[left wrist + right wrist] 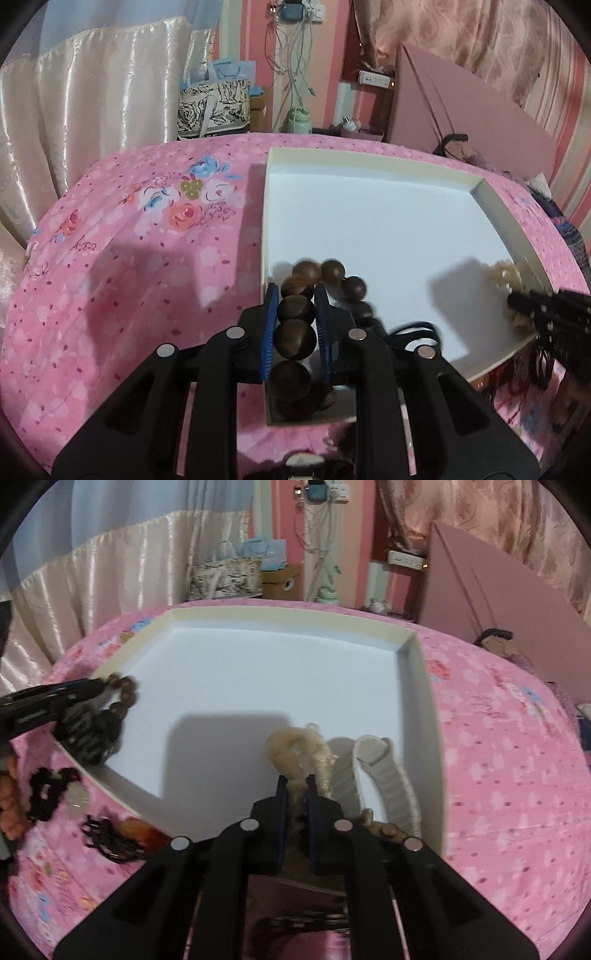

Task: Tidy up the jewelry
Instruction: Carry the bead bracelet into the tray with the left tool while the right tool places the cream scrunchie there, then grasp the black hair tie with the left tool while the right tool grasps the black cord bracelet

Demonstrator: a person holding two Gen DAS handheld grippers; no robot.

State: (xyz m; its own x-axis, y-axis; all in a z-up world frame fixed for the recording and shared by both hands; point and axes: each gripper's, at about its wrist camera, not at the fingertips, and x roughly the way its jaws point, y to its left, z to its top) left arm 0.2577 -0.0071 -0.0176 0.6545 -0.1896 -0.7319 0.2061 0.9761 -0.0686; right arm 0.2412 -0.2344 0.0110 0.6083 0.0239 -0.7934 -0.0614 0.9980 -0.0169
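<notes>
A shallow white tray point(495, 206) lies on a pink floral bedsheet point(129, 258). My left gripper point(296, 291) is shut on a bracelet of large brown wooden beads point(295, 334), holding it just over the tray's near left corner; a black cord point(417, 332) trails from it. The right wrist view shows my right gripper point(296, 786) shut on a cream, lumpy bracelet point(291, 746) above the tray point(424, 701) floor near its right wall. Each gripper shows in the other's view: left gripper point(99, 685) with beads, right gripper point(517, 299) with the cream bracelet point(500, 275).
A white ribbed watch band point(384, 775) lies in the tray beside the cream bracelet, small tan beads point(384, 829) nearby. On the sheet left of the tray lie a black scrunchie point(46, 794), a black tassel point(110, 838) and orange beads point(11, 812). A pink board point(498, 602) leans at back right.
</notes>
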